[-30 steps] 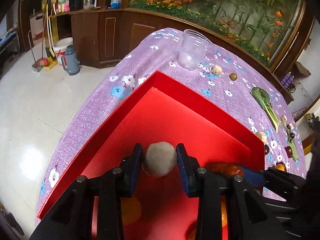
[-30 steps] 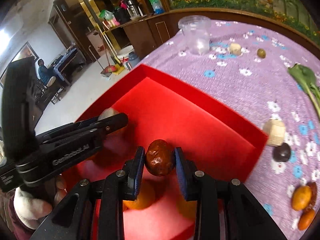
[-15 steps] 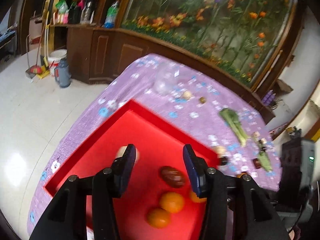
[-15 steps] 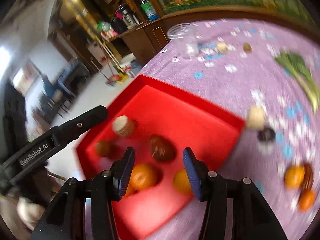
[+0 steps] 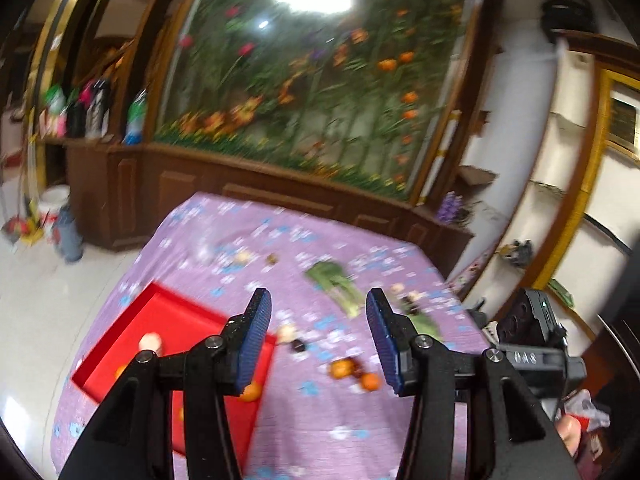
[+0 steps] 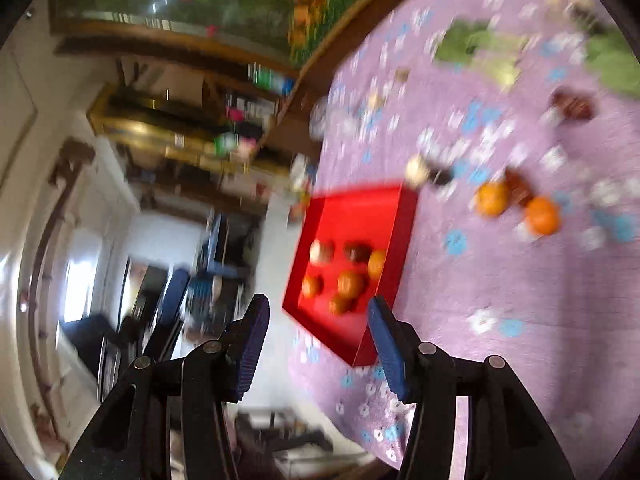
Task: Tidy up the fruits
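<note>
Both views are blurred by motion. A red tray lies on a purple flowered tablecloth and holds several fruits: oranges, a dark brown fruit and a pale round fruit. Two oranges and a dark fruit lie on the cloth beside the tray. My left gripper is open and empty, high above the table. My right gripper is open and empty, raised and tilted over the tray's near corner.
Leafy greens, small pale and dark items and a clear cup lie on the cloth. A wooden cabinet with bottles stands behind the table. A floral wall panel is at the back.
Both grippers let go of their fruits into the tray, opened wide, and pulled up and back from the table. The right view has rolled sideways.
</note>
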